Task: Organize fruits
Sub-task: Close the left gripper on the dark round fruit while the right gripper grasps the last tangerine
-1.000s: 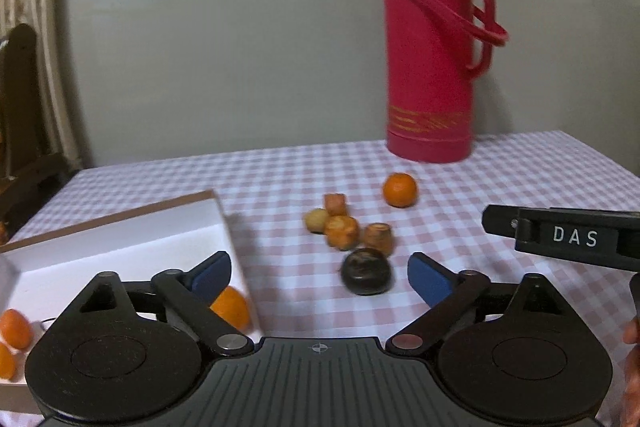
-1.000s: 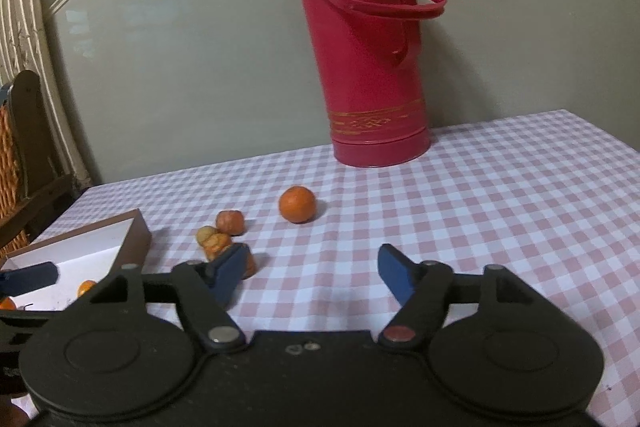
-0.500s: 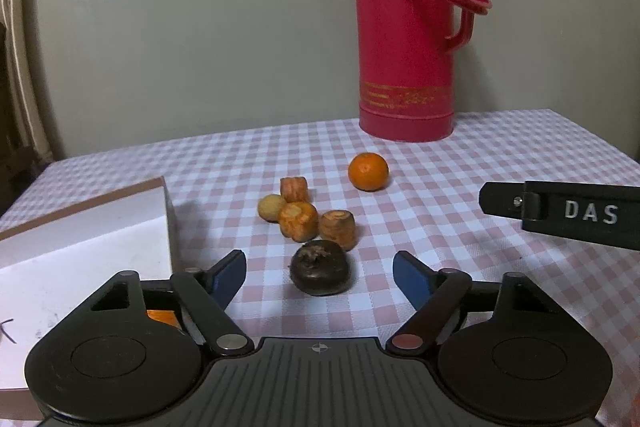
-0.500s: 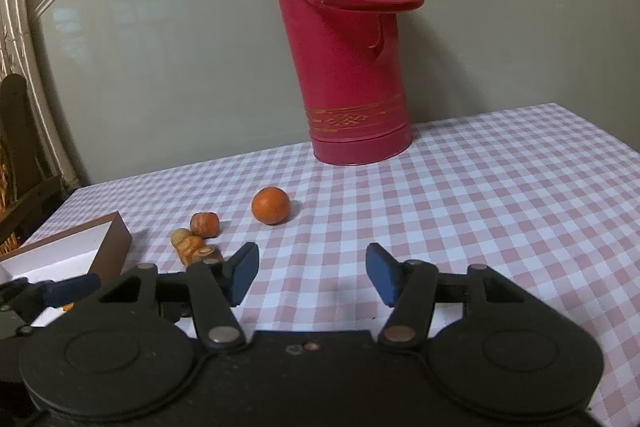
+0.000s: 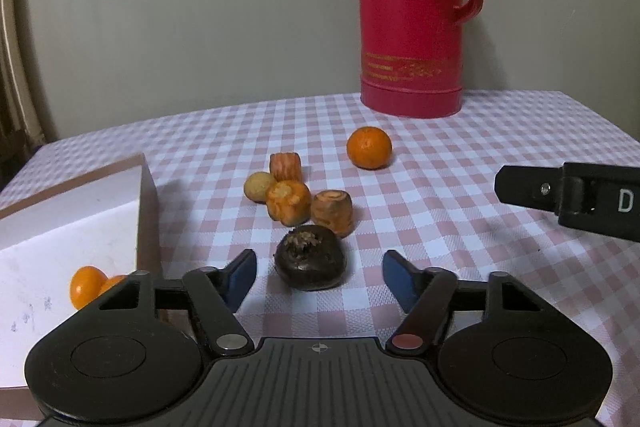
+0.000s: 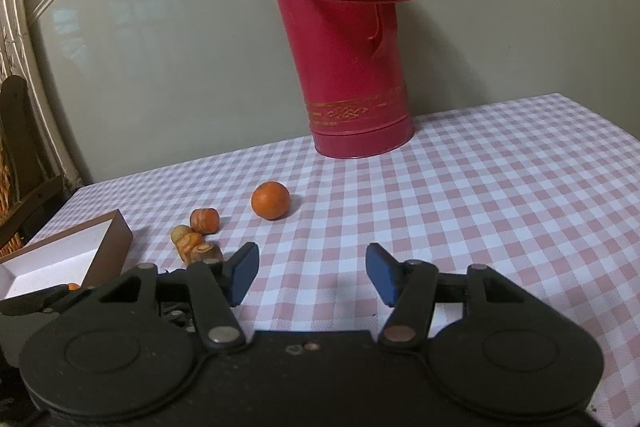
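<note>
Two tongs: the left tongs are closing around a dark fruit, untouched; the right tongs gape empty.

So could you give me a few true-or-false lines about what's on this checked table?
1. The dark fruit lies between the left gripper's fingers. True; they are closing, not yet touching it.
2. The flask lies on its side. False; it stands upright.
3. The lone orange sits inside the box. False; it is on the cloth, near the flask.
4. The right gripper holds nothing. True.
5. The box holds orange fruit. True.
</note>
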{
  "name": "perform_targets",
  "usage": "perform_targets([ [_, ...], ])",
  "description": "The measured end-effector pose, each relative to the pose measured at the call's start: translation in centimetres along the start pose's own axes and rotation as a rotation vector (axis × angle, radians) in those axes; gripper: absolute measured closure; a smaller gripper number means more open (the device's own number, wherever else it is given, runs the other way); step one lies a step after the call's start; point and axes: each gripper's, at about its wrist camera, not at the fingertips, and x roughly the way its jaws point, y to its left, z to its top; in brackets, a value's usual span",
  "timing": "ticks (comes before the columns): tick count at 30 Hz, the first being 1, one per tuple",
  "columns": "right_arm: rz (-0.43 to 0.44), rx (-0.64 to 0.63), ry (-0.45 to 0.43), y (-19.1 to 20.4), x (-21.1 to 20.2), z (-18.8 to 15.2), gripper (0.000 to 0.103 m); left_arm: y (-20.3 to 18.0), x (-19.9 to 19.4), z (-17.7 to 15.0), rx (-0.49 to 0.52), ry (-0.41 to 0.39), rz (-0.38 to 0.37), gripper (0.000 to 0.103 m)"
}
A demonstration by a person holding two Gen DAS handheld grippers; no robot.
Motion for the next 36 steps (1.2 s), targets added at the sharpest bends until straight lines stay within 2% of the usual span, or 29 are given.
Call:
perform_targets([
  [1,0.001,0.000,0.000,0.0,0.0,0.0,0.051,0.0,0.2,0.0,-0.002,0.007,-0.003,0.044],
  [12,0.012,-0.004,0.003,0.2,0.6,0.1,0.051,0.4,1.5,0.0,-0.028,0.013,-0.003,0.045],
  [14,0.015,-0.009,0.006,0.3,0.9,0.2,0.051,0.4,1.6,0.1,-0.031,0.008,-0.006,0.058],
  [15,0.017,-0.010,0.007,0.4,1.0,0.3,0.051,0.4,1.6,0.1,-0.035,0.006,-0.004,0.060],
  [23,0.029,-0.018,0.015,0.7,2.3,1.0,0.052,1.6,1.8,0.4,-0.088,-0.030,0.000,0.061],
  [25,0.035,-0.025,0.020,0.9,2.8,1.4,0.052,1.8,1.9,1.0,-0.081,-0.051,0.017,0.061],
  [36,0.057,-0.067,0.072,2.1,7.1,3.2,0.055,3.8,3.2,4.0,-0.135,-0.067,0.060,0.061],
])
